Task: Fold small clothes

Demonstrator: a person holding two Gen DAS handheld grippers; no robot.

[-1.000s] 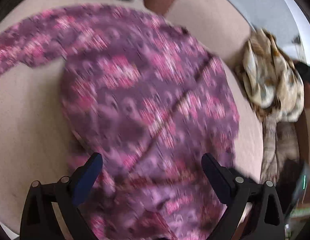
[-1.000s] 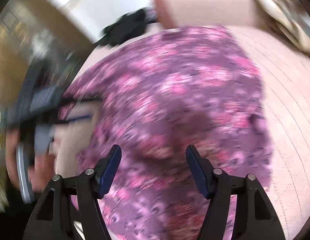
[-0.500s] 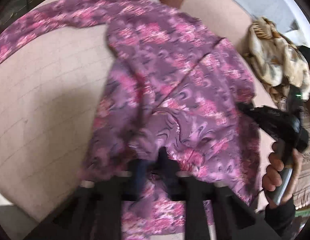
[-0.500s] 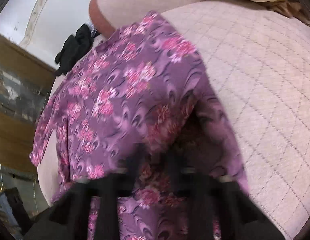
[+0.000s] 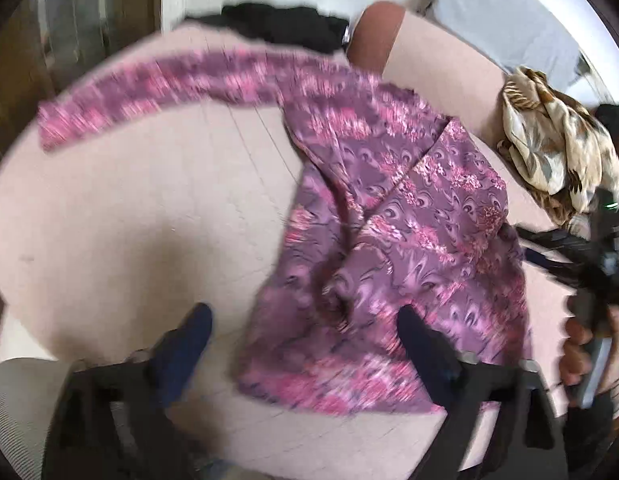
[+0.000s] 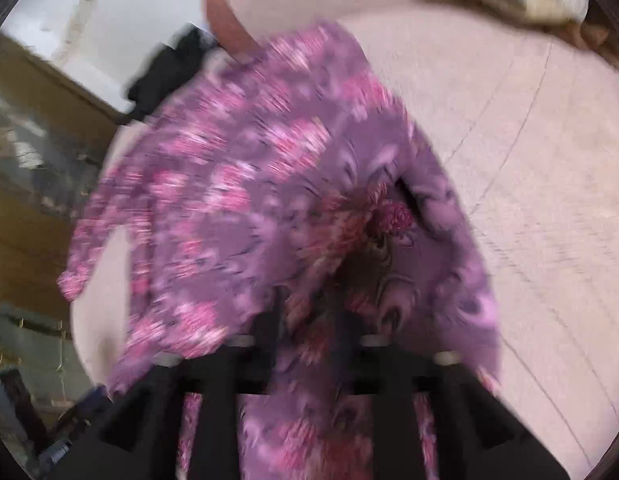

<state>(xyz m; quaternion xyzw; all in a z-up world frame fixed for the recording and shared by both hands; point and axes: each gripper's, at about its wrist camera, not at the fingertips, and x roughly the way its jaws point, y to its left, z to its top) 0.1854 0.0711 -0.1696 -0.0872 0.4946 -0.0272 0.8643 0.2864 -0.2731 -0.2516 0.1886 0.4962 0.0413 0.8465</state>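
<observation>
A purple and pink floral garment (image 5: 393,240) lies on a beige quilted cushion (image 5: 129,220), one long sleeve (image 5: 157,92) stretched to the far left. My left gripper (image 5: 305,332) is open just above the garment's near edge and holds nothing. My right gripper (image 6: 309,312) is shut on a bunched fold of the same garment (image 6: 269,168), which drapes over its fingers. The right gripper and the hand holding it also show in the left wrist view (image 5: 585,276) at the garment's right edge.
A crumpled beige and brown patterned cloth (image 5: 557,148) lies at the cushion's right. A black cloth (image 5: 285,28) lies at the far edge, also in the right wrist view (image 6: 169,72). Wooden furniture (image 6: 37,152) stands to the left.
My left gripper was shut on the garment half a second ago; it has opened and let go. My right gripper stays shut on the cloth.
</observation>
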